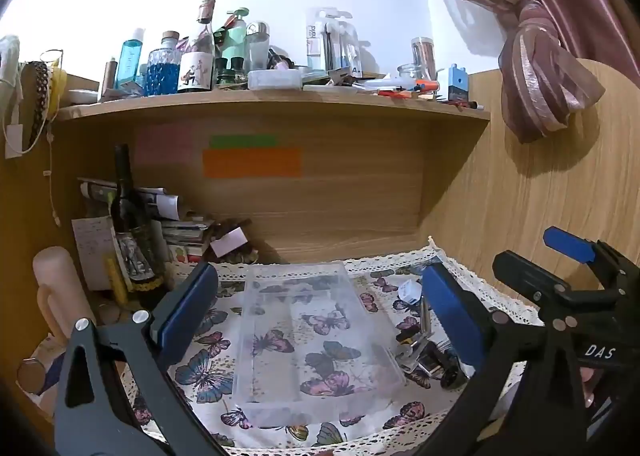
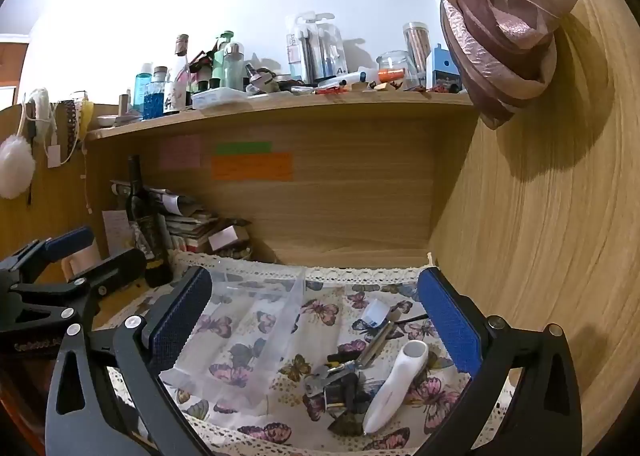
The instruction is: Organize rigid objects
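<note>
Right now we hold both grippers side by side over the near edge of the table, each tipped slightly down, and both stand with their blue pads wide apart and nothing between them. Ahead of our left gripper (image 1: 320, 316) lies the clear plastic organizer tray (image 1: 316, 336), flat on the butterfly tablecloth (image 1: 208, 372), running from near the table's back edge toward the near edge; it sits low between the two pads in the left wrist view, untouched by either. Just to the right of the tray, toward the table's right edge, lies a small heap of rigid odds and ends (image 1: 424, 356). In the right wrist view that heap sits ahead of our right gripper (image 2: 316, 320), between its pads and closer to the right one: a white handheld device (image 2: 396, 388) lying at a slant, a dark clump of metal clips (image 2: 336, 384) touching its left side, a slim silver pen-like stick (image 2: 376, 340), and a small white tag (image 2: 376, 312) beyond them. The tray's right wall shows at that gripper's left pad. At the table's back left corner stands a dark wine bottle (image 1: 132, 228) beside stacked books (image 1: 188, 236), and above runs a crowded wooden shelf (image 1: 280, 104).
</note>
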`<state>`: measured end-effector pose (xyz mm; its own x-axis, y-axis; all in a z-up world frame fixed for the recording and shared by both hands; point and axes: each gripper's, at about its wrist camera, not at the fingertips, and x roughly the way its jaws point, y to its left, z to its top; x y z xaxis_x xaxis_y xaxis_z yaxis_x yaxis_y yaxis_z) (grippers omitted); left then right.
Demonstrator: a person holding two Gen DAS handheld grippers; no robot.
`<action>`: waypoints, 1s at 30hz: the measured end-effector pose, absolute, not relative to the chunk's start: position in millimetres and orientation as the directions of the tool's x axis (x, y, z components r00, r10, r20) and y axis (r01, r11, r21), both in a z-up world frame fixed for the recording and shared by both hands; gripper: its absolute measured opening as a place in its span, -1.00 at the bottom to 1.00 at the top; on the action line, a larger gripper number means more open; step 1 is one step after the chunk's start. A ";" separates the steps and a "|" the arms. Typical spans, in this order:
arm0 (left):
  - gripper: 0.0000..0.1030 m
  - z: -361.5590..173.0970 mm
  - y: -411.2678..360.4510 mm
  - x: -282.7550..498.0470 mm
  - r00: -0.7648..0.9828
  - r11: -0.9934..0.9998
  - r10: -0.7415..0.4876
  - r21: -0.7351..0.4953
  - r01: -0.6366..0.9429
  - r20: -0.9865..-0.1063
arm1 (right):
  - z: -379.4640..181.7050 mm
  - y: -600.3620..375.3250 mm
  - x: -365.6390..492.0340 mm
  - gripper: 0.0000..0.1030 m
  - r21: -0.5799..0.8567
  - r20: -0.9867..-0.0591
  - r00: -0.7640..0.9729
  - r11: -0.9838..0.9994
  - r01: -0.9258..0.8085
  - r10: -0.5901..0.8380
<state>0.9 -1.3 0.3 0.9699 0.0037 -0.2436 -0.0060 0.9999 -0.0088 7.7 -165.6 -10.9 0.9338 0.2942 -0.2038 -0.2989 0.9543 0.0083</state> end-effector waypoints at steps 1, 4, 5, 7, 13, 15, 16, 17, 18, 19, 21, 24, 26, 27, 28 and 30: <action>1.00 0.1 -0.4 0.9 0.971 1.000 -0.003 -0.027 -0.003 -0.241 | -11.1 -165.0 8.0 1.00 0.008 -0.204 0.934 0.954 -0.298 0.294; 1.00 0.9 -2.2 5.6 0.972 1.000 0.004 -0.025 -0.010 -0.236 | -12.0 -162.0 10.8 1.00 0.006 -0.207 0.934 0.955 -0.297 0.292; 1.00 1.0 -2.4 7.0 0.972 1.000 0.006 -0.026 -0.012 -0.235 | -10.1 -165.4 7.6 1.00 0.009 -0.185 0.938 0.955 -0.298 0.294; 1.00 -0.5 -3.1 4.6 0.975 1.000 0.007 -0.026 -0.013 -0.221 | -9.9 -165.6 8.6 1.00 0.007 -0.185 0.938 0.955 -0.298 0.294; 1.00 1.8 3.0 -1.2 0.980 0.999 0.003 -0.038 -0.011 -0.197 | -7.6 -162.2 10.9 1.00 0.006 -0.186 0.939 0.956 -0.293 0.289; 1.00 2.6 4.5 -2.3 0.981 0.999 0.003 -0.039 -0.011 -0.193 | -7.0 -162.3 13.0 1.00 0.009 -0.189 0.938 0.956 -0.294 0.291; 1.00 2.4 4.7 -2.2 0.981 0.999 0.005 -0.041 -0.013 -0.192 | -6.5 -162.0 11.6 1.00 0.008 -0.190 0.937 0.955 -0.296 0.292; 1.00 2.3 4.6 -2.5 0.982 0.999 0.008 -0.041 -0.016 -0.188 | -8.9 -163.7 10.2 1.00 0.006 -0.188 0.937 0.954 -0.300 0.295; 1.00 2.6 4.1 -2.9 0.983 0.999 0.008 -0.041 -0.016 -0.185 | -9.7 -165.4 10.4 1.00 0.010 -0.189 0.935 0.952 -0.305 0.302; 1.00 3.0 3.7 -3.0 0.983 0.999 0.008 -0.041 -0.016 -0.184 | -10.8 -166.1 11.0 1.00 0.015 -0.190 0.933 0.952 -0.307 0.304; 1.00 3.4 3.8 -3.0 0.983 0.999 0.007 -0.042 -0.015 -0.184 | -11.2 -166.2 11.4 1.00 0.015 -0.188 0.934 0.952 -0.305 0.303; 1.00 3.1 2.8 -2.5 0.982 0.999 0.000 -0.043 -0.008 -0.191 | -11.2 -165.8 10.8 1.00 0.011 -0.185 0.936 0.953 -0.301 0.298; 1.00 3.3 3.2 -1.0 0.980 0.999 -0.012 -0.045 0.003 -0.197 | -10.5 -165.5 10.8 1.00 0.011 -0.185 0.936 0.953 -0.302 0.299; 1.00 3.1 3.5 -0.4 0.980 0.999 -0.021 -0.045 0.012 -0.199 | -10.3 -165.2 10.9 1.00 0.010 -0.186 0.936 0.953 -0.303 0.300; 1.00 3.1 4.1 0.7 0.979 0.999 -0.025 -0.046 0.016 -0.203 | -9.6 -165.2 11.1 1.00 0.010 -0.185 0.936 0.953 -0.303 0.299; 1.00 3.4 5.0 1.9 0.978 0.999 -0.025 -0.049 0.015 -0.206 | -9.5 -165.2 11.2 1.00 0.009 -0.186 0.936 0.953 -0.303 0.299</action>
